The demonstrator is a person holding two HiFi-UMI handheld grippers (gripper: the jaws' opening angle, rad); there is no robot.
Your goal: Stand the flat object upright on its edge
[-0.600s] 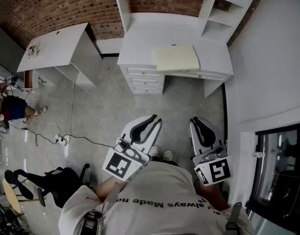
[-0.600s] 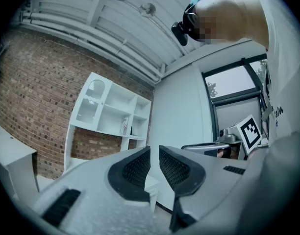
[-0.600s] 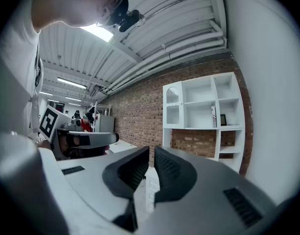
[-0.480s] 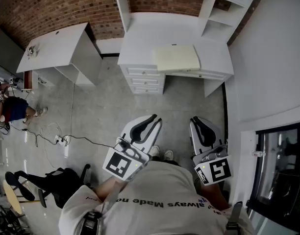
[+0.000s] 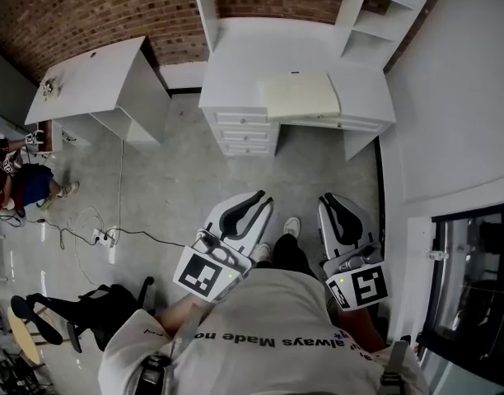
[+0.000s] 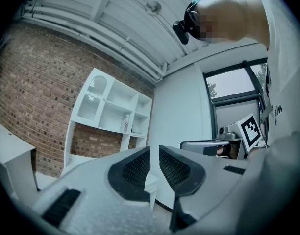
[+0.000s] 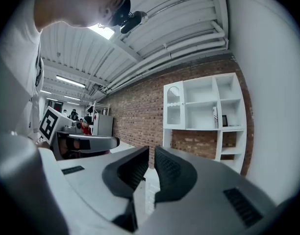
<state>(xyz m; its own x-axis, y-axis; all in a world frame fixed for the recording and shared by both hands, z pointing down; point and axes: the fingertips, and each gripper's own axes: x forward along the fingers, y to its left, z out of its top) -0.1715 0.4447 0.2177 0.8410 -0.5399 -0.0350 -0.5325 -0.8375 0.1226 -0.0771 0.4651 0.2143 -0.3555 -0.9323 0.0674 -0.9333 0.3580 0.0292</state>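
Note:
A pale yellow flat board lies flat on the white desk far ahead of me in the head view. My left gripper and right gripper hang close to my body over the floor, well short of the desk. Both point level toward the desk. Each is shut with nothing between its jaws, as both gripper views show: left gripper, right gripper. One foot is stepped forward between them.
A white shelf unit rises behind the desk against a brick wall. A second white table stands at the left. Cables and a black chair lie on the floor at left. A white wall and window close off the right.
The view has shifted slightly forward toward the desk, and one foot has stepped ahead. Both grippers keep their pose and stay shut.

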